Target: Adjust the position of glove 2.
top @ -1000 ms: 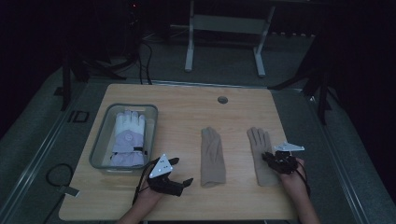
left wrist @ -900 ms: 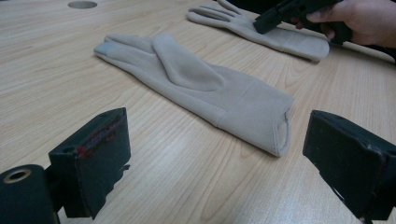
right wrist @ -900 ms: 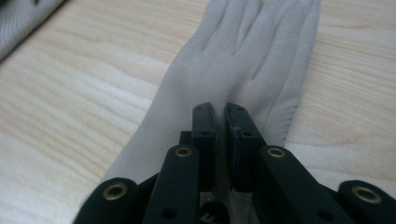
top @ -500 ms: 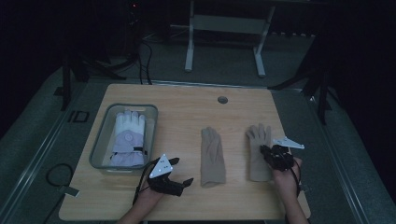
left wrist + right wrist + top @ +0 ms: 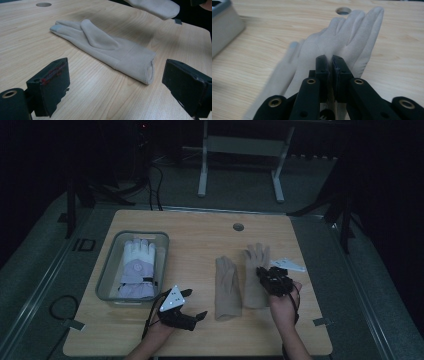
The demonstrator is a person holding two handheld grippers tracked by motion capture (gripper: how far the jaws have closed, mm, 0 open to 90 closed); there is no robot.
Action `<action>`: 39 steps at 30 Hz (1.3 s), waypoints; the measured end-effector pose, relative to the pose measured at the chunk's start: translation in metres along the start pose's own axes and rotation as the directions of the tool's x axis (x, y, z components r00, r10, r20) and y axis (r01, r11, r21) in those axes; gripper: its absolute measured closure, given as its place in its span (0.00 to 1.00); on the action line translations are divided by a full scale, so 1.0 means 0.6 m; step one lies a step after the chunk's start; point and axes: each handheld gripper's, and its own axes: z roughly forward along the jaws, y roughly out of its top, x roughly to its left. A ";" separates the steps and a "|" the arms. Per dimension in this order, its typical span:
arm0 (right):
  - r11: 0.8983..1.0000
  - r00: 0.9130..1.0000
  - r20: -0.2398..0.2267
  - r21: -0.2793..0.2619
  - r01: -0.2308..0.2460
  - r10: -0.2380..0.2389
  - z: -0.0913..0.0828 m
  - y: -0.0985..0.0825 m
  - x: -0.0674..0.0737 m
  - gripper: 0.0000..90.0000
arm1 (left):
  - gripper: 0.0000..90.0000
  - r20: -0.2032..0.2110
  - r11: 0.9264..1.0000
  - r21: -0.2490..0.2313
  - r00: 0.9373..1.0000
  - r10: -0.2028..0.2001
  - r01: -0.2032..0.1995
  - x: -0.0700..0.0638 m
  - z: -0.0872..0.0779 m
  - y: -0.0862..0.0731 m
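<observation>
The right glove (image 5: 254,270) hangs pinched by its cuff in the right gripper (image 5: 261,272), jaws shut tight on the cloth, above the table (image 5: 200,227) beside the left glove (image 5: 227,287). It looks light, soft and limp — it will droop, so the cuff hem seems the surest hold. The left gripper (image 5: 200,315) waits with jaws wide apart, holding nothing — the bin (image 5: 107,270) stands well left.

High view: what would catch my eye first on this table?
Two beige gloves: one glove lies flat mid-table, and the right gripper is shut on the other glove beside it. At the table's left, a grey bin holds a lilac-and-white glove; the left gripper waits open near the front edge.
</observation>
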 end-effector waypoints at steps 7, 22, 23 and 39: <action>1.000 0.999 -0.045 -0.012 0.022 -0.023 0.022 0.015 0.061 0.93 | 0.08 0.001 1.000 0.000 1.000 0.008 -0.008 -0.002 -0.001 0.000; 0.997 0.997 -0.081 0.070 0.014 -0.008 0.070 -0.019 0.112 0.93 | 0.08 0.009 1.000 0.002 1.000 0.019 -0.019 -0.005 0.002 0.001; 0.997 0.997 -0.082 0.081 0.017 -0.010 0.074 -0.023 0.113 0.93 | 0.08 0.010 1.000 0.002 1.000 0.019 -0.019 -0.005 0.002 0.001; 0.982 0.996 -0.083 0.183 0.049 -0.034 0.120 -0.063 0.109 0.78 | 0.08 0.014 1.000 0.010 1.000 0.024 -0.024 -0.007 0.005 0.000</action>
